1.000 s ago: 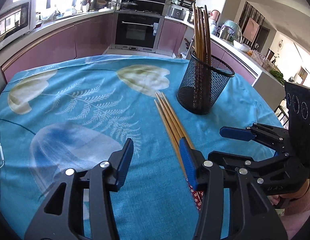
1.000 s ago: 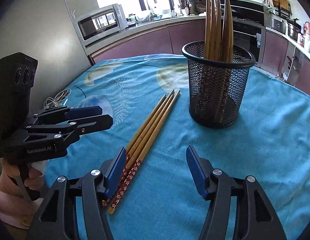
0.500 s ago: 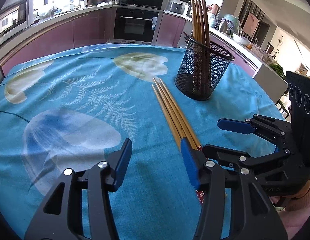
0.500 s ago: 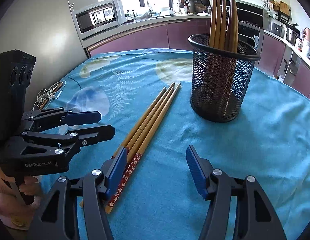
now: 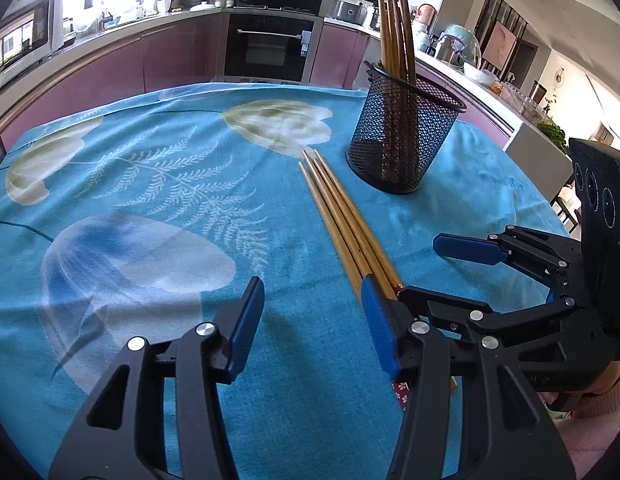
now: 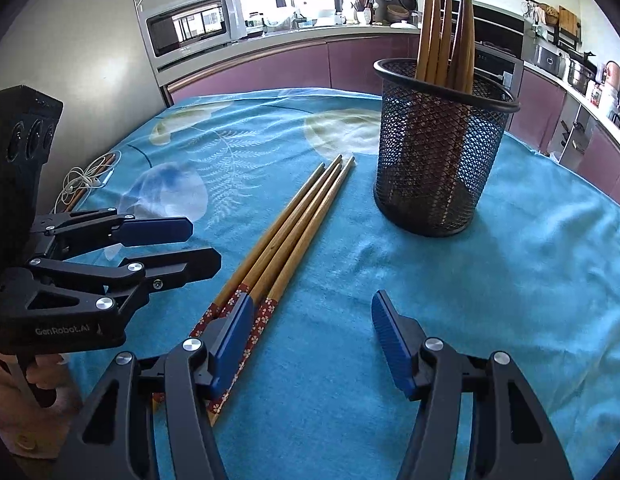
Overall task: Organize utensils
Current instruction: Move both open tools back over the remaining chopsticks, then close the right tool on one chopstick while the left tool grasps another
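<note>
The left gripper (image 5: 311,316), a black two-finger frame with blue pads, hangs above the bench with its jaws parted to a moderate gap and nothing between them. Its right pad (image 5: 377,330) overlaps the thick ends of the loose chopsticks in this view; whether it touches them cannot be told.

The right gripper (image 6: 310,340), of the same black and blue build, likewise stands with its jaws apart and holds nothing. Its left pad (image 6: 230,340) sits over the patterned ends of the loose chopsticks, and its right pad is over bare cloth. Contact cannot be confirmed.

The four bamboo chopsticks with red floral-patterned handle ends (image 6: 294,232) lie flat and side by side on the bench, thick ends toward the grippers and tips pointing toward the holder. The two grippers sit near each other, one on either side of this bundle.

The black wire-mesh cylindrical holder (image 6: 437,156) stands upright just beyond the chopstick tips, apart from them. Several darker wooden chopsticks (image 6: 445,28) stand inside it, leaning slightly.

The bench carries a turquoise tablecloth with pale leaf and flower prints (image 5: 150,184). A white coiled cable (image 6: 84,182) lies at the cloth's left edge in the right wrist view.
</note>
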`<move>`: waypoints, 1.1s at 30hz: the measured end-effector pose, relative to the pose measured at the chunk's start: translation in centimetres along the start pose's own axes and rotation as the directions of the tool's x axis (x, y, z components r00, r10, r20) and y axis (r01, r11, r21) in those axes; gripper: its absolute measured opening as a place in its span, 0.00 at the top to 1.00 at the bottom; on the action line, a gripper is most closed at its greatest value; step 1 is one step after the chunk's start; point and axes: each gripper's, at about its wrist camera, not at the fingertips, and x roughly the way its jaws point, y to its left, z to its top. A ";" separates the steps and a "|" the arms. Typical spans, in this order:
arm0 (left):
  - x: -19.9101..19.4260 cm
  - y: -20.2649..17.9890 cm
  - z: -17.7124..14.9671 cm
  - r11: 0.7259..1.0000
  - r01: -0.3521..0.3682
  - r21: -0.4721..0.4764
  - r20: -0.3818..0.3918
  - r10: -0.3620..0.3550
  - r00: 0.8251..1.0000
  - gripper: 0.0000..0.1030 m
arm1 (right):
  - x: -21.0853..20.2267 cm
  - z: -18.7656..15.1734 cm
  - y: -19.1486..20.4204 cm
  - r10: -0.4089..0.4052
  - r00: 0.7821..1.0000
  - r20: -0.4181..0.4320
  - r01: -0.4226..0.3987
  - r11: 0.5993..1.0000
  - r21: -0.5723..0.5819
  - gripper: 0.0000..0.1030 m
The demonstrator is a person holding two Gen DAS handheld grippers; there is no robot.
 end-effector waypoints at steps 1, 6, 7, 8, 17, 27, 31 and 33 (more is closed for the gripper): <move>0.1 -0.1 0.0 1.000 0.000 0.003 -0.002 0.000 1.000 0.51 | 0.0 0.0 0.0 0.000 1.000 -0.001 0.000 1.000 0.001 0.44; 0.4 -0.4 0.1 1.000 0.003 0.017 -0.011 -0.003 1.000 0.51 | -0.1 0.0 -0.2 0.002 1.000 -0.006 -0.002 1.000 0.010 0.45; 0.5 -0.5 0.0 1.000 0.002 0.020 -0.013 -0.002 1.000 0.51 | -0.2 0.0 -0.3 0.004 1.000 -0.007 -0.004 1.000 0.014 0.46; 0.6 -0.6 0.0 1.000 0.001 0.024 -0.017 -0.001 1.000 0.51 | -0.2 0.0 -0.4 0.005 1.000 -0.008 -0.005 1.000 0.016 0.47; 1.2 -1.2 0.3 0.999 -0.012 0.052 -0.025 0.014 1.000 0.49 | -0.2 0.0 -0.8 0.020 1.000 -0.012 -0.019 0.999 0.035 0.49; 1.6 -1.5 0.5 0.996 -0.039 0.080 -0.021 0.041 0.999 0.50 | -0.2 0.0 -0.8 0.019 1.000 -0.013 -0.018 0.999 0.032 0.49; 1.5 -1.3 0.5 0.996 -0.046 0.078 -0.020 0.047 0.999 0.54 | -0.2 0.0 -0.8 0.017 1.000 -0.014 -0.017 0.999 0.031 0.50; 1.4 -1.2 0.5 0.996 -0.044 0.073 -0.020 0.046 0.999 0.60 | -0.2 0.1 -0.8 0.016 1.000 -0.014 -0.015 0.999 0.029 0.51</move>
